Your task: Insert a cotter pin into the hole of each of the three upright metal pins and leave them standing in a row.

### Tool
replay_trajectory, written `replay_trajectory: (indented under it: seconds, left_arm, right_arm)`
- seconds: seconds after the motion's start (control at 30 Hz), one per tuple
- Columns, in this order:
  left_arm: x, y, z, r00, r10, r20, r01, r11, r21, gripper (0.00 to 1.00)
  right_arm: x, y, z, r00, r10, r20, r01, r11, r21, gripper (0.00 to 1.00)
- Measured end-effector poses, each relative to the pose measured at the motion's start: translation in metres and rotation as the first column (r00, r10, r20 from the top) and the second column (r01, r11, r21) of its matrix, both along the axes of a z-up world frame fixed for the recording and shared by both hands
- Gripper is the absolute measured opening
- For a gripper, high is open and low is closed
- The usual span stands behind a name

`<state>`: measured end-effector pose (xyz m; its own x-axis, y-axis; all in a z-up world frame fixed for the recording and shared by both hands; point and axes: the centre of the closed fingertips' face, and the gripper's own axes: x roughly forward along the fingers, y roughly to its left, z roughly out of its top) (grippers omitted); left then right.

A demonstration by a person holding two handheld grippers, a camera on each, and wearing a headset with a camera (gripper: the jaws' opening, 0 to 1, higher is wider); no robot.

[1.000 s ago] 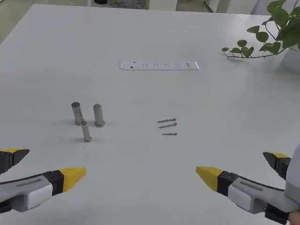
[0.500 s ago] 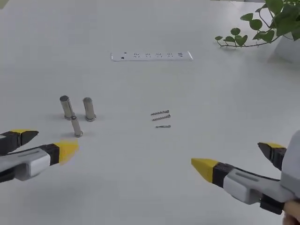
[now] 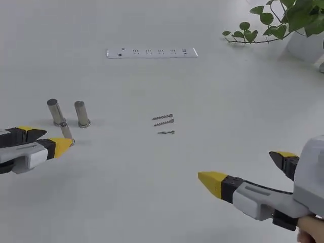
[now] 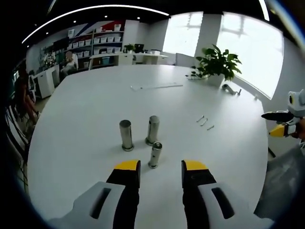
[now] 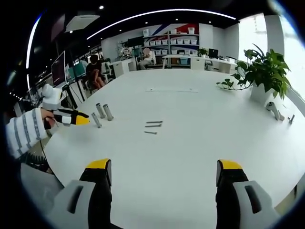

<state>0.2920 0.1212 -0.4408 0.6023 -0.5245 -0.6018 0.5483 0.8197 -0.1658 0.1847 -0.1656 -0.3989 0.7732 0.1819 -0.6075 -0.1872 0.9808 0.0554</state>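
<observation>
3 metal pins upright on the table (image 3: 152, 197): back-left pin (image 3: 54, 112) and back-right pin (image 3: 81, 113) side by side, and the shorter front pin (image 3: 66, 132) just in front of them, so a triangle, not a row. 3 cotter pins (image 3: 163, 122) lie loose and flat in a small stack of parallel lines near table centre, well apart from the metal pins; the nearest one looks shorter. 2 tongs. Left tongs (image 3: 58, 137) are spread. In the left gripper view the front pin sits right at the mouth of the gap with table showing on both sides, touching neither jaw. Right tongs (image 3: 235, 164) are spread wide over bare table, near side, holding nothing. 1 power strip (image 3: 152, 52) at the far side, 1 potted plant (image 3: 283, 20) far right. Hard to see: in the head view the left tongs' yellow tip covers the base of the front pin. Cross holes in the metal pins can't be made out, and the cotter pins are too small to resolve heads or legs. The plant is cut off by the frame edge, as are both tongs' bodies.
</observation>
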Motion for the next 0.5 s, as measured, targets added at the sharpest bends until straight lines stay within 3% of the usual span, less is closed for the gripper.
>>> replay_trajectory:
  seconds: [0.33, 0.4, 0.5]
  left_arm:
    - [0.014, -0.005, -0.02, 0.998, -0.06, 0.004, 0.06, 0.995, 0.074, 0.24]
    - [0.019, -0.003, -0.022, 0.998, -0.063, 0.025, 0.06, 0.993, 0.104, 0.19]
    - [0.022, -0.005, -0.024, 0.997, -0.077, 0.026, 0.074, 0.992, 0.105, 0.16]
  right_arm:
    - [0.004, 0.012, -0.009, 0.999, 0.021, -0.031, -0.02, 1.0, 0.018, 0.88]
    - [0.004, 0.014, -0.011, 0.999, 0.025, -0.035, -0.025, 0.999, 0.02, 0.88]
    - [0.005, 0.017, -0.012, 0.999, 0.037, -0.039, -0.036, 0.999, 0.014, 0.88]
